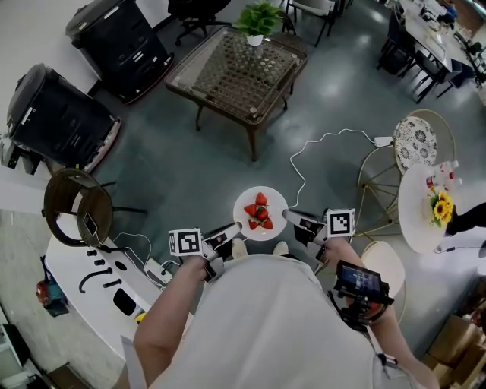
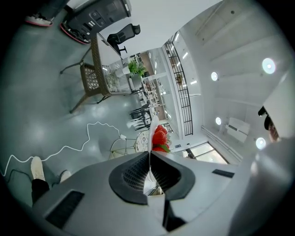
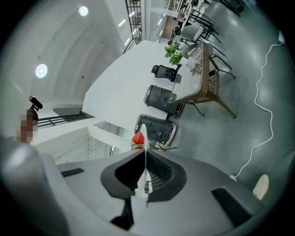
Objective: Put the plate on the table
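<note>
A white plate carrying several strawberries hangs above the grey floor in front of the person, held level from both sides. My left gripper is shut on its left rim, my right gripper on its right rim. The left gripper view has the plate edge-on between the pads of my left gripper, with strawberries beyond. In the right gripper view the plate's thin rim is pinched in my right gripper, a strawberry showing past it.
A wicker table with a glass top and a potted plant stands ahead. A small round white table with flowers is at the right, beside a wire-frame chair. A white cable crosses the floor. Black machines stand at the left.
</note>
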Demonstrator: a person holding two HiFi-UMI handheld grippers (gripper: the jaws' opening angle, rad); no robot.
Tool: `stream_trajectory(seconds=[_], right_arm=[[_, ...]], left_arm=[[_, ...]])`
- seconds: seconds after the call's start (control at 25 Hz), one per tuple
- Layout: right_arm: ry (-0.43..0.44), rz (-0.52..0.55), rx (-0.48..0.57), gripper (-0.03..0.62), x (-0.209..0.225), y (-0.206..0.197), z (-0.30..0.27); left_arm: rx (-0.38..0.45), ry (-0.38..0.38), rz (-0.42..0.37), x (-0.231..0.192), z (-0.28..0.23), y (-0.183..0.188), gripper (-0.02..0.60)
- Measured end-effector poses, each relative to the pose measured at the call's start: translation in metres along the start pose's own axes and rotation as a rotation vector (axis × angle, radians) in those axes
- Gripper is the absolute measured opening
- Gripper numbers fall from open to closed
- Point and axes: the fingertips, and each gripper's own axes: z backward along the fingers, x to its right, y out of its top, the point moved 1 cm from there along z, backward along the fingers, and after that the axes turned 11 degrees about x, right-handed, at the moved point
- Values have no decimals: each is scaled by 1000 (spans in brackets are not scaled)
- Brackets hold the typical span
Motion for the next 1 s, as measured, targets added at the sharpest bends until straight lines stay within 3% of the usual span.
stream_trajectory(seconds=[0.16,0.44,0.68,1.0], right_arm=[[-11,-7,-3,17,4,-1,-1],[-47,9,5,17,0,-7,-34],[-79,29,0,17,-24,-17,-104],[-87,26,-3,17,-14,-25,-101]], left_arm=[[18,-32,77,3,-3,-1,12],[36,-26,48,-10,19,27,12],[33,-54,71,-21,67,82,11],[31,-44,80,-31,66,74,11]])
